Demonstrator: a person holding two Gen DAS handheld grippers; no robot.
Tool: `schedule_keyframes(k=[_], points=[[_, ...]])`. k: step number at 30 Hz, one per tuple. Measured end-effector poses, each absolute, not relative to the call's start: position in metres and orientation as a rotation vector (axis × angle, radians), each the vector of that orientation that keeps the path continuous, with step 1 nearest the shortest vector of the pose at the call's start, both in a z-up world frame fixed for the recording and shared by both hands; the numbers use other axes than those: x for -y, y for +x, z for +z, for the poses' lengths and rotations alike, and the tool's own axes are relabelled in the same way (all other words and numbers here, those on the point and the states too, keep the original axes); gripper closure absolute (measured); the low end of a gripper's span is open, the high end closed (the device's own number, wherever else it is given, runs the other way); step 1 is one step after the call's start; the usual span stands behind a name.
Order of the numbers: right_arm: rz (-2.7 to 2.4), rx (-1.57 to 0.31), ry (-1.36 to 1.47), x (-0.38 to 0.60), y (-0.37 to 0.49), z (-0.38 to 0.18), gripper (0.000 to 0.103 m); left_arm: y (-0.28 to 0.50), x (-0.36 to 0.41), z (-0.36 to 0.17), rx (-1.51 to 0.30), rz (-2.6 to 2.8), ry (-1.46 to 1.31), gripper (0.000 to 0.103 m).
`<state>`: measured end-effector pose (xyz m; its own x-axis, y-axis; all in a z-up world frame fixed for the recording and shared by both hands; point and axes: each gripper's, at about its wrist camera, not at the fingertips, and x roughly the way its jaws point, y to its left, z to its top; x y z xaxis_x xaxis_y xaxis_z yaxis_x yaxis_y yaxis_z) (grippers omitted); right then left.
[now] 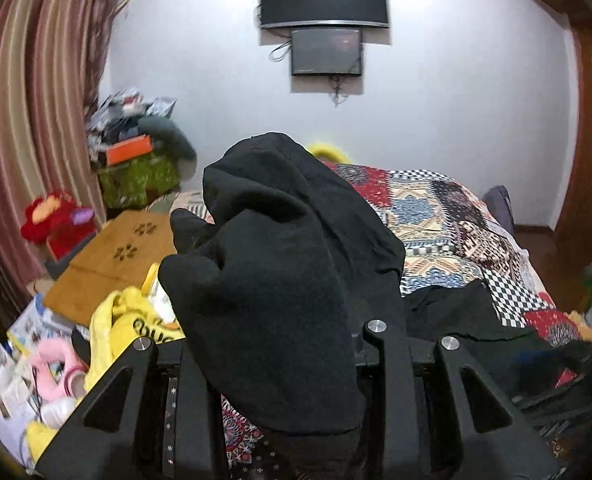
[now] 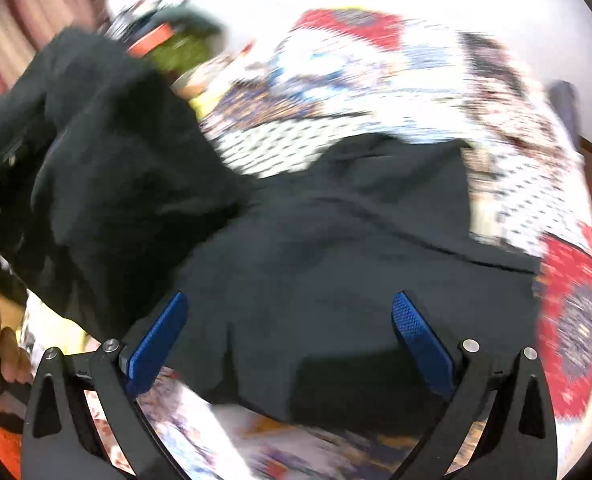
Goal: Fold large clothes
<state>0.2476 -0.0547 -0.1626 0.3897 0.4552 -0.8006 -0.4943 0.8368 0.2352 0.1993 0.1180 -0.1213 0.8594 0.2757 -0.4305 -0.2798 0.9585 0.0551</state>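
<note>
A large black garment (image 1: pixel 279 264) hangs bunched over my left gripper (image 1: pixel 279 360), which is shut on it and lifts it above the bed; the fingertips are hidden under the cloth. The rest of the garment (image 2: pixel 336 248) lies spread on the patterned bedspread (image 2: pixel 376 80). My right gripper (image 2: pixel 287 320) is open, its blue pads (image 2: pixel 420 340) wide apart just above the flat black cloth, holding nothing. The right wrist view is blurred by motion.
The patchwork bedspread (image 1: pixel 448 216) covers the bed. At the left are a brown mat (image 1: pixel 111 256), yellow cloth (image 1: pixel 115 328), toys (image 1: pixel 55 220) and piled boxes (image 1: pixel 135 160) by a striped curtain (image 1: pixel 27 120). Two screens (image 1: pixel 324 20) hang on the far wall.
</note>
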Motion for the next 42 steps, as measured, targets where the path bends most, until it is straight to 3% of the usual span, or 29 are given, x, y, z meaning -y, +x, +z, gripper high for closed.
schedule_keyframes(k=[7, 12, 19, 24, 28, 34, 36, 38, 42], points=[[0.377, -1.092, -0.054, 0.130, 0.270, -0.200, 0.001, 0.212, -0.038, -0.109, -0.426, 0.155, 0.157, 0.071], [0.473, -1.200, 0.170, 0.147, 0.282, -0.224, 0.003, 0.230, 0.026, -0.125, -0.504, -0.001, 0.266, 0.071], [0.313, -1.055, 0.113, 0.208, 0.260, -0.190, 0.002, 0.239, 0.076, -0.181, -0.750, -0.230, 0.296, 0.068], [0.244, -1.043, 0.116, 0.246, 0.253, -0.183, 0.002, 0.235, 0.093, -0.202, -0.841, -0.252, 0.316, 0.058], [0.224, -1.028, 0.143, 0.266, 0.240, -0.173, 0.002, 0.227, 0.098, -0.186, -0.854, -0.289, 0.264, 0.034], [0.253, -0.959, 0.138, 0.271, 0.221, -0.139, 0.001, 0.202, 0.075, -0.146, -0.826, -0.336, 0.175, 0.033], [0.275, -0.928, 0.129, 0.264, 0.221, -0.128, 0.001, 0.194, 0.059, -0.130, -0.783, -0.311, 0.148, 0.029], [0.303, -0.898, 0.116, 0.255, 0.217, -0.115, 0.001, 0.191, 0.041, -0.117, -0.735, -0.256, 0.132, 0.015], [0.385, -0.848, 0.089, 0.227, 0.216, -0.095, 0.001, 0.195, 0.000, -0.106, -0.675, -0.123, 0.156, 0.012]])
